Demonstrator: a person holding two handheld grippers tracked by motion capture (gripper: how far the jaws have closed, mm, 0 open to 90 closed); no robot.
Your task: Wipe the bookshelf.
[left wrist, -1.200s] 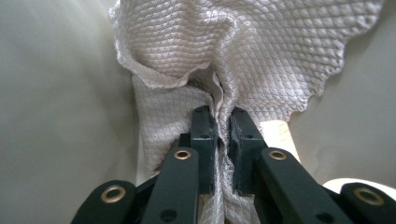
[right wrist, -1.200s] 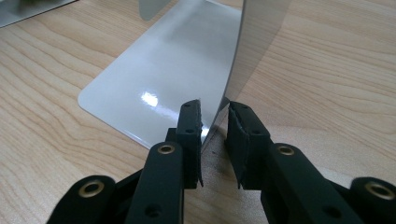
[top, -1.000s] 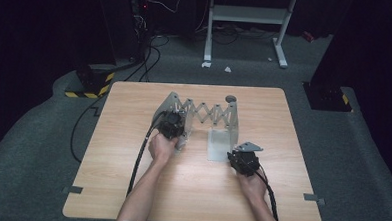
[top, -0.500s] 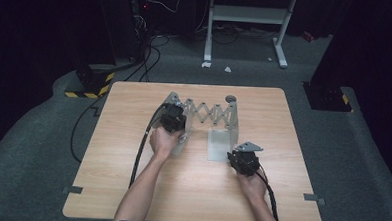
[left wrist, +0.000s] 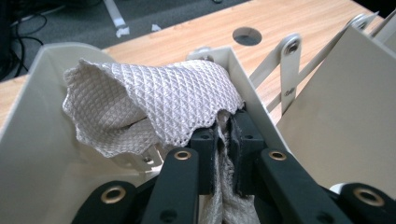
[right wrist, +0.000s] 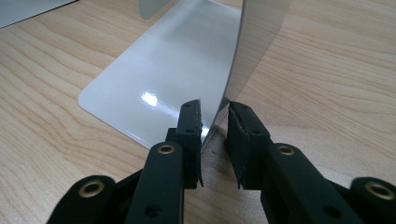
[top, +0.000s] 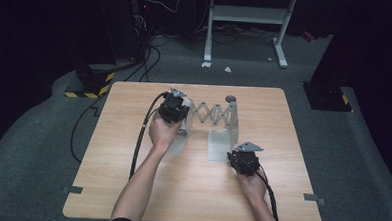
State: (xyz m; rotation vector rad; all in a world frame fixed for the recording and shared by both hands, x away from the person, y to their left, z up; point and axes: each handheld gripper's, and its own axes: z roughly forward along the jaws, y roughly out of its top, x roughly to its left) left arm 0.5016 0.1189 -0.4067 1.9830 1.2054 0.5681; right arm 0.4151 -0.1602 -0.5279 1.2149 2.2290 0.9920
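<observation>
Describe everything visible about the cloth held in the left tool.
The cloth is off-white fabric with a woven diamond texture and a scalloped edge. It is crumpled, draped over the top edge of the cream rack end panel. Its lower part is bunched and pinched between the left tool's black jaws, hanging down between them.

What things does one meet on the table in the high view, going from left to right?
Left tool, shut on a white cloth → scissor-like expanding arms of the grey rack → upright end plate → right tool at that plate's near edge.
</observation>
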